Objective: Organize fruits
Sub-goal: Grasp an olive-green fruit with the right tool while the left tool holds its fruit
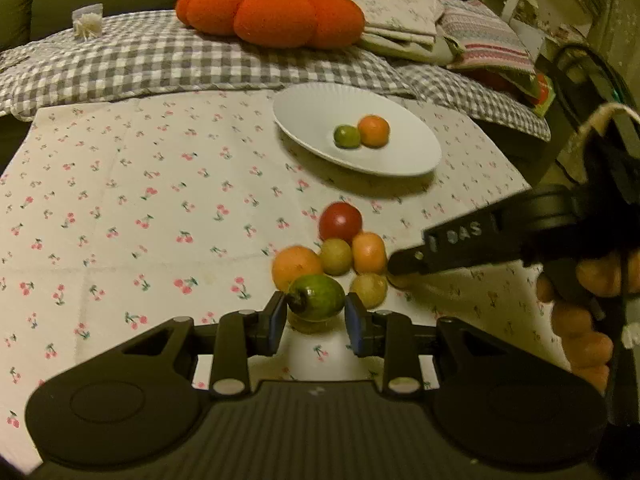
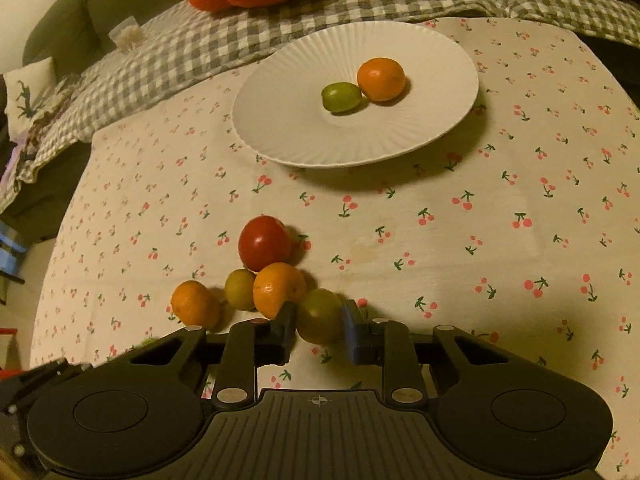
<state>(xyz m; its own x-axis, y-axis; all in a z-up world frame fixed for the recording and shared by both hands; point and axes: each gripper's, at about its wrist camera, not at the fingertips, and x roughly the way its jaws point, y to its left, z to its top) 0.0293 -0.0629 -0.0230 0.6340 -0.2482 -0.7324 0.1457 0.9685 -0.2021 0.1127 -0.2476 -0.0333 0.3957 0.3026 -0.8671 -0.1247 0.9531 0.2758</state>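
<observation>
Flanking round, smooth-skinned fruits (image 2: 319, 315): tongs (image 2: 318, 330)

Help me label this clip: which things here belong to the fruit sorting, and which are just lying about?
Part of the job:
white plate, holding a green fruit and an orange
loose fruit pile, including the red fruit
green fruit between the left gripper's fingers
yellow-green fruit between the right gripper's fingers

Lying about:
pumpkin cushion
checked blanket
folded cloths

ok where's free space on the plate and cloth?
Plate: left and near side bare; lime and orange sit right of centre. Cloth right of the fruit pile is bare. Crowded at the pile, both grippers there.
</observation>
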